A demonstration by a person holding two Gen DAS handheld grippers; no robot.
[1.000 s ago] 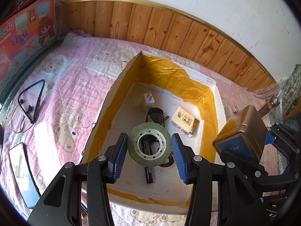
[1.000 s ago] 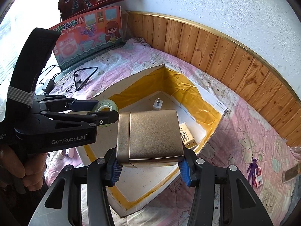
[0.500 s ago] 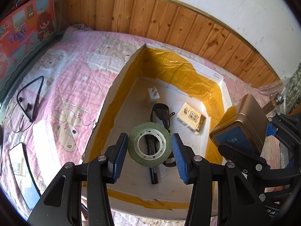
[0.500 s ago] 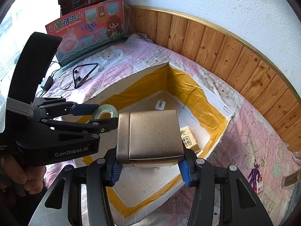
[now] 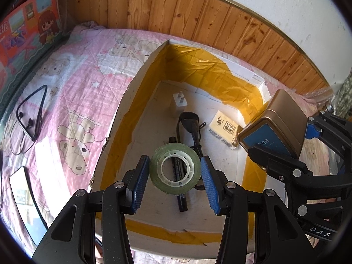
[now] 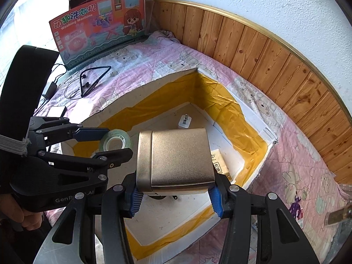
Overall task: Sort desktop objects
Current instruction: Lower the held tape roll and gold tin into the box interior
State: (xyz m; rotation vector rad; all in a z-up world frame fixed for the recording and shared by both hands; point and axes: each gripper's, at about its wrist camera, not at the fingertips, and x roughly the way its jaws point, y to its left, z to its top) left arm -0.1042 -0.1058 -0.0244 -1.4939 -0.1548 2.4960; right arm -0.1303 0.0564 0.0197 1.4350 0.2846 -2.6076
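My left gripper (image 5: 175,172) is shut on a green tape roll (image 5: 175,168) and holds it above the white box lined with yellow tape (image 5: 140,83). My right gripper (image 6: 175,195) is shut on a gold tin (image 6: 176,160), held over the box's near right side; the tin also shows in the left wrist view (image 5: 277,123). The tape roll shows in the right wrist view (image 6: 115,142). Inside the box lie a white charger (image 5: 179,105), black glasses (image 5: 190,125), a black marker (image 5: 179,180) and a yellow packet (image 5: 224,129).
The box sits on a pink bear quilt (image 5: 72,92). Black neckband earphones (image 5: 30,114) and a phone (image 5: 24,200) lie on the quilt at left. A toy washing-machine carton (image 6: 99,24) leans at the back. A wooden wall panel (image 5: 198,22) runs behind.
Both grippers have moved forward and lower over the box with their loads still held. The box contents appear closer.
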